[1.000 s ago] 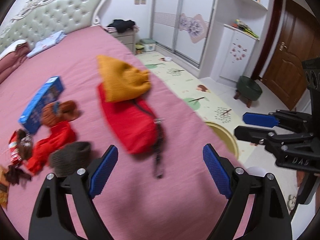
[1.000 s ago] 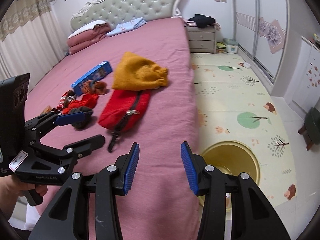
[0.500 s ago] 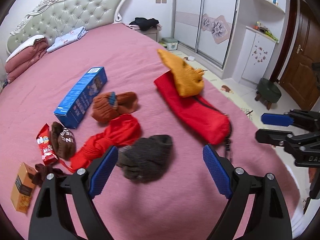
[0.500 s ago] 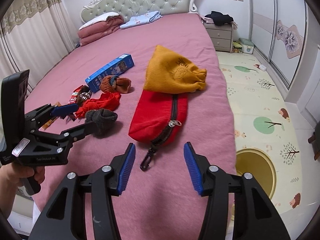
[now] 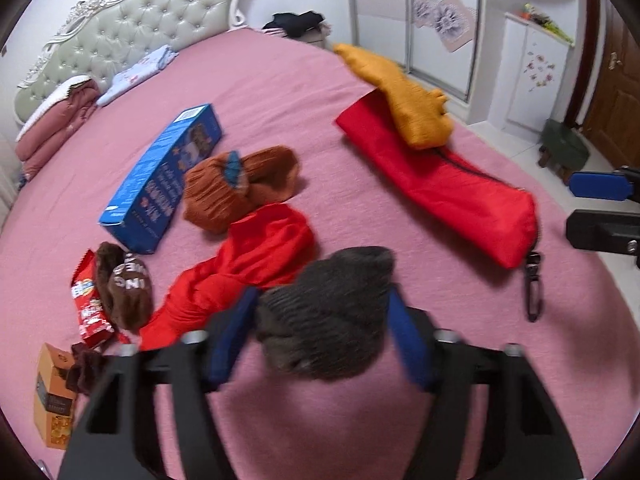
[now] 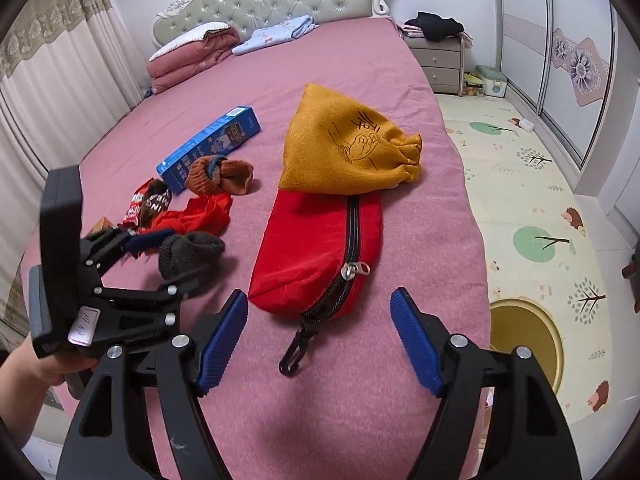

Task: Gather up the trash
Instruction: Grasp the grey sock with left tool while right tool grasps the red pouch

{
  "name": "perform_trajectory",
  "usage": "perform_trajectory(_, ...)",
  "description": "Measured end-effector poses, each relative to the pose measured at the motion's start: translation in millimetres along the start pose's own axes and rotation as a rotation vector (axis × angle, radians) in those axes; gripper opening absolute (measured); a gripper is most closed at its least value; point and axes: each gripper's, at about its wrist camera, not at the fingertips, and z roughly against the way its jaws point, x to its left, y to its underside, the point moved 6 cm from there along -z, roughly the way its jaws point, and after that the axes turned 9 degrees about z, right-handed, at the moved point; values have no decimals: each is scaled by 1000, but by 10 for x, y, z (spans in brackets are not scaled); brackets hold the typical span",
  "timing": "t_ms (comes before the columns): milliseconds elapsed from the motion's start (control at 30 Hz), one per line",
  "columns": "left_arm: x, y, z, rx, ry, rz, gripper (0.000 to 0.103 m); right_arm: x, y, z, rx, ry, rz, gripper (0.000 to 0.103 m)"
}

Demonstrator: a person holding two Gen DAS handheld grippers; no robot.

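My left gripper point(image 5: 320, 336) is open, its blue pads on either side of a dark grey knit sock point(image 5: 332, 312) lying on the pink bed point(image 5: 460, 420); the sock also shows in the right wrist view point(image 6: 188, 254). To its left lie a red snack wrapper point(image 5: 86, 304), a brown sock point(image 5: 126, 284), a small orange box point(image 5: 52, 396) and a blue carton point(image 5: 164, 176). My right gripper point(image 6: 320, 344) is open and empty, above the bed just short of a red zip pouch point(image 6: 320, 252).
A red cloth point(image 5: 248, 264), a rust-brown knit item point(image 5: 236, 188) and a mustard drawstring bag point(image 6: 352, 152) lie on the bed. A yellow round bin point(image 6: 524, 344) stands on the play mat at the bed's right. Folded bedding point(image 6: 192, 56) lies by the headboard.
My left gripper has swung left and down across the bed until the dark grey sock lies between its pads. My right gripper has moved in toward the red pouch and opened wider.
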Motion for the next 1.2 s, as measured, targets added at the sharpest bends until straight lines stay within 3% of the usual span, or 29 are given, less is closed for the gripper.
perform_trajectory(167,143,-31,75,-3,49,68,38,0,-22,-206,39,-28,-26,72)
perform_trajectory(433,131,-21,221,-6,124,124,35,3,-38,-554,107,-57,-68,71)
perform_trajectory(567,128,-16,297,-12,152,156,35,82,-42,-568,113,-29,-32,48)
perform_trajectory(700,138,15,386,-24,165,187,35,186,-69,-460,84,-58,4,33)
perform_trajectory(800,180,67,490,-34,175,230,35,316,-69,-323,65,-78,42,28)
perform_trajectory(967,292,159,708,-52,191,289,35,591,-49,-1,26,-145,115,26)
perform_trajectory(1200,296,247,1063,-95,196,295,35,847,-5,386,-26,-214,160,24)
